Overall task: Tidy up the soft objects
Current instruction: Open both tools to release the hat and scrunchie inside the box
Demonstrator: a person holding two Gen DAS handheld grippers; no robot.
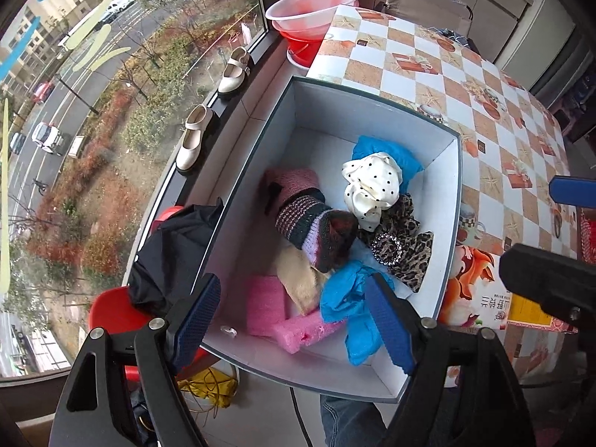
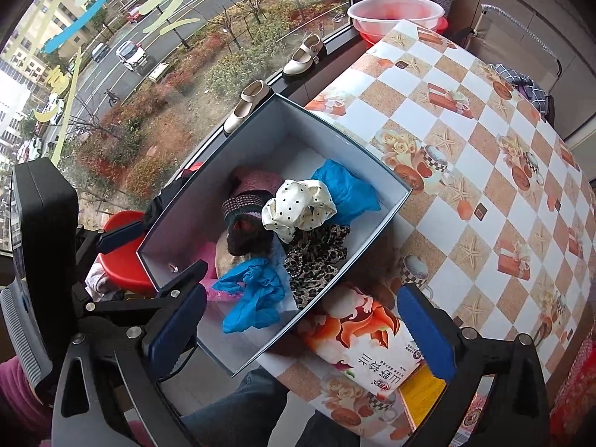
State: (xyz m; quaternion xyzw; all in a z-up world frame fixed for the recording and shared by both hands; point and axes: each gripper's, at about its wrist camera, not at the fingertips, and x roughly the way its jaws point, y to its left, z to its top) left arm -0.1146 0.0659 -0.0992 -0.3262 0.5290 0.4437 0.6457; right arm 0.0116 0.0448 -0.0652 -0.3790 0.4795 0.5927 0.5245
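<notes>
A grey box with white inside walls (image 1: 439,171) (image 2: 178,208) stands beside the table and holds soft things: a polka-dot cloth (image 1: 372,184) (image 2: 298,208), a striped knit hat (image 1: 313,223) (image 2: 246,205), a leopard-print piece (image 1: 402,253) (image 2: 316,260), blue cloths (image 1: 350,298) (image 2: 253,294), pink foam (image 1: 275,316) and a beige cloth (image 1: 301,283). My left gripper (image 1: 294,324) is open and empty above the box's near end. My right gripper (image 2: 301,329) is open and empty above the box's near corner.
A table with a checked cloth (image 1: 465,74) (image 2: 484,149) lies right of the box. A printed bag (image 2: 357,342) (image 1: 473,290) lies on its near edge. Two cream shoes (image 1: 193,138) (image 2: 301,59) and basins (image 1: 309,11) stand by the window. A dark garment lies on a red stool (image 1: 111,313).
</notes>
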